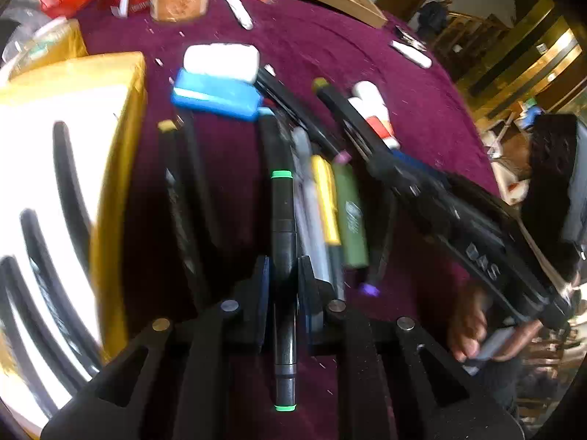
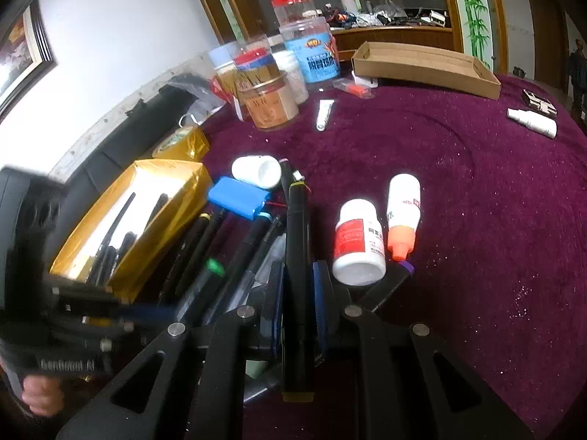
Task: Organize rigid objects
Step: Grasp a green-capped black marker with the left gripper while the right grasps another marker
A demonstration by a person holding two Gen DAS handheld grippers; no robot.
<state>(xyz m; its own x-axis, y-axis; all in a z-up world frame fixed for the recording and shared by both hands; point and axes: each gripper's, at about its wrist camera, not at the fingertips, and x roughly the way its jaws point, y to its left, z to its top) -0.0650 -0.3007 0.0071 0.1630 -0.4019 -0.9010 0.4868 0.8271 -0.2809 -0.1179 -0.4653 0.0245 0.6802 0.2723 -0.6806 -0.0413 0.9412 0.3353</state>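
My left gripper (image 1: 284, 275) is shut on a black marker with green end bands (image 1: 283, 220), which points away from me over a pile of markers (image 1: 330, 201) on the purple cloth. My right gripper (image 2: 298, 282) is shut on a black marker with yellow ends (image 2: 297, 227), held lengthwise between the pads. In the left wrist view the right gripper (image 1: 370, 150) reaches in from the right with that yellow-tipped marker (image 1: 332, 99). The left gripper (image 2: 161, 311) shows blurred at the left of the right wrist view. A gold box (image 2: 161, 198) holds several black markers.
Two white bottles (image 2: 357, 242) (image 2: 403, 205) lie right of the pile. A blue battery pack (image 2: 238, 198) and a white bottle (image 2: 256, 170) sit behind it. Jars (image 2: 271, 102), a small tube (image 2: 324, 113) and a cardboard tray (image 2: 422, 66) stand farther back.
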